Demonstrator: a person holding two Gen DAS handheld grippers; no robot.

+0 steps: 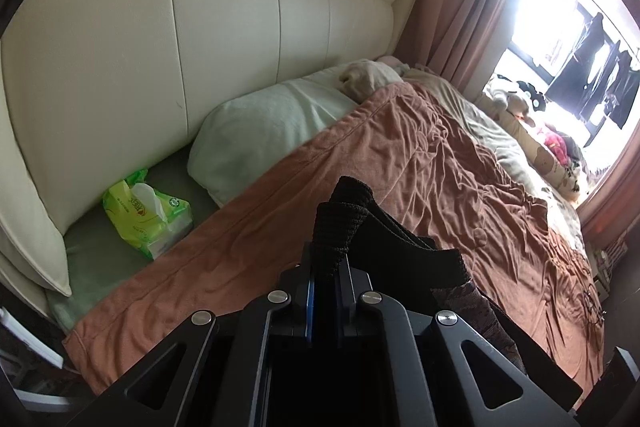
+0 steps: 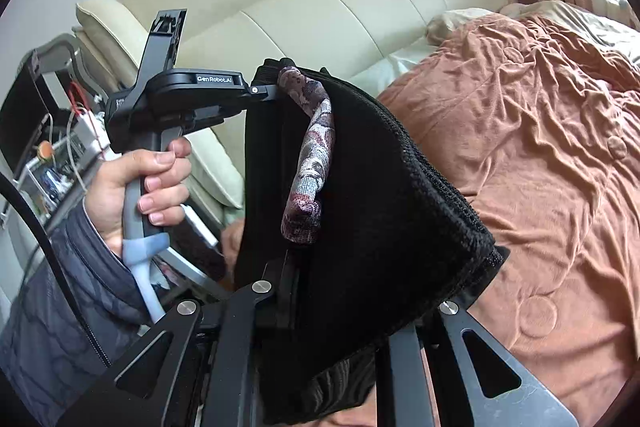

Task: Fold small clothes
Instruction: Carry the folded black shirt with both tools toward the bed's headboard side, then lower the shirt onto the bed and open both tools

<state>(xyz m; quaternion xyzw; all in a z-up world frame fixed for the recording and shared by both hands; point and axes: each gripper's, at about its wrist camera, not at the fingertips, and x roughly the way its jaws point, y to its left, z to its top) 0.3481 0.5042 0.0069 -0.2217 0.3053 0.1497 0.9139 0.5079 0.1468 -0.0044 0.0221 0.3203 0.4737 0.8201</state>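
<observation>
A black knit garment with a grey-and-maroon patterned strip hangs above the bed between both grippers. In the left wrist view my left gripper is shut on a ribbed edge of it. In the right wrist view that same left gripper, held by a hand, pinches the garment's top corner. The black garment drapes down over my right gripper and hides its fingertips. That gripper looks shut on the lower edge. The patterned strip dangles along the garment's front.
A rumpled brown blanket covers the bed below. At the head lie a pale pillow and a green tissue pack, against a cream padded headboard. A cluttered bedside stand is at the left, pink curtains at the far side.
</observation>
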